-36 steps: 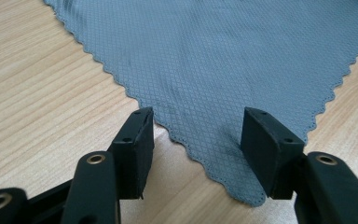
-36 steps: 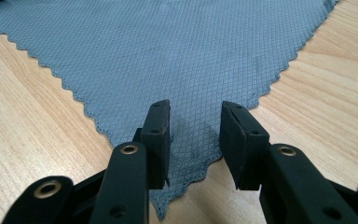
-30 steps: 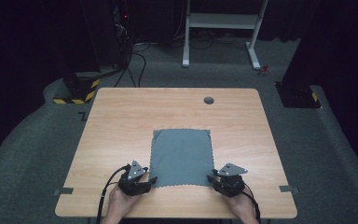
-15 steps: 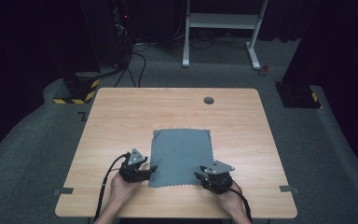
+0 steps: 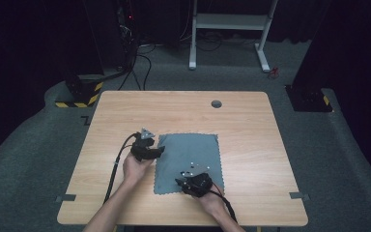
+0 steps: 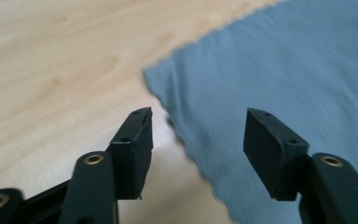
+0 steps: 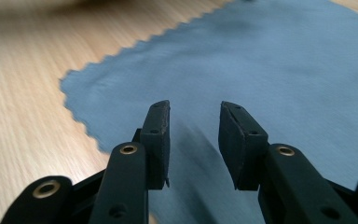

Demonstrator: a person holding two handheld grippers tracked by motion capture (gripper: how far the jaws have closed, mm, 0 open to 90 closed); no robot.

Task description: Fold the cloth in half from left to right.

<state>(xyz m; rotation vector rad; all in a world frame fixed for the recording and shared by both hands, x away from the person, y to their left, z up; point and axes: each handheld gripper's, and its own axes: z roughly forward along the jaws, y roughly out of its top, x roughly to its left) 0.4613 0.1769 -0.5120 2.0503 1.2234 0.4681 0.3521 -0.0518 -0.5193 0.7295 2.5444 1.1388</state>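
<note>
Tabletop: grippers (image 5: 160, 151) now over cloth (image 5: 189, 150)

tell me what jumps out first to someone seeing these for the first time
A grey-blue cloth with a zigzag edge lies flat on the near middle of the light wooden table. The left gripper sits open at its left edge, and the right gripper, also open, is over its near edge.

Black grippers (image 5: 147, 147) with brass-ringed screw holes, trailing black cables, bare forearms
</note>
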